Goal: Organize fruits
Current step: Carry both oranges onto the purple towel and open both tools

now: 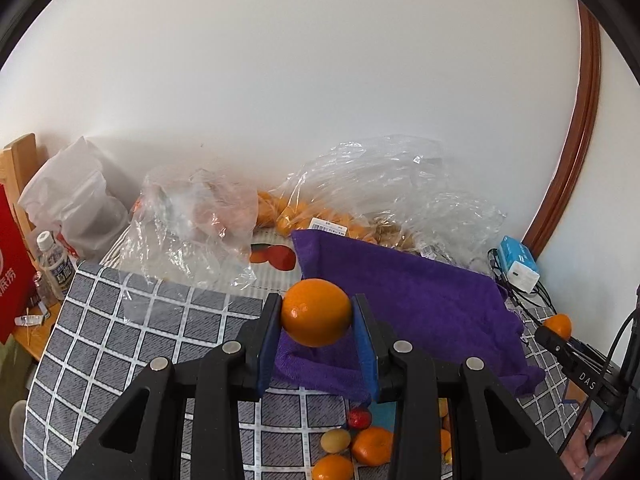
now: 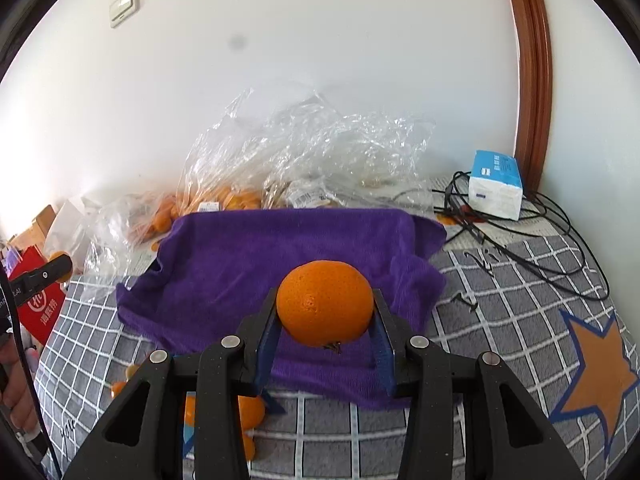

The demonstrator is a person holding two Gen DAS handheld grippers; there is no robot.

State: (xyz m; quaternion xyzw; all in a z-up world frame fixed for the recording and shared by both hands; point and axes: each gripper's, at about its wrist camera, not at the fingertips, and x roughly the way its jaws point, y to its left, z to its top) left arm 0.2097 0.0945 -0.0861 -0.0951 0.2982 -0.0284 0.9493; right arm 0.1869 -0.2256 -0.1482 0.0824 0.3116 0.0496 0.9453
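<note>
Left gripper [image 1: 316, 312] is clenched on a smooth orange [image 1: 316, 312], held in the air just above the near edge of the purple towel [image 1: 420, 300]. Right gripper [image 2: 325, 308] grasps a larger, pebbly orange [image 2: 325, 304] over the towel's near-centre, so the right hand is nearer the drop spot. Both fruits are roughly round, w/ no clear long axis. Loose fruit [image 1: 360, 440] lies nearer than the towel. Towel top looks bare. Beyond it, plastic bags [image 2: 312, 152] & cables [image 2: 520, 232].
</note>
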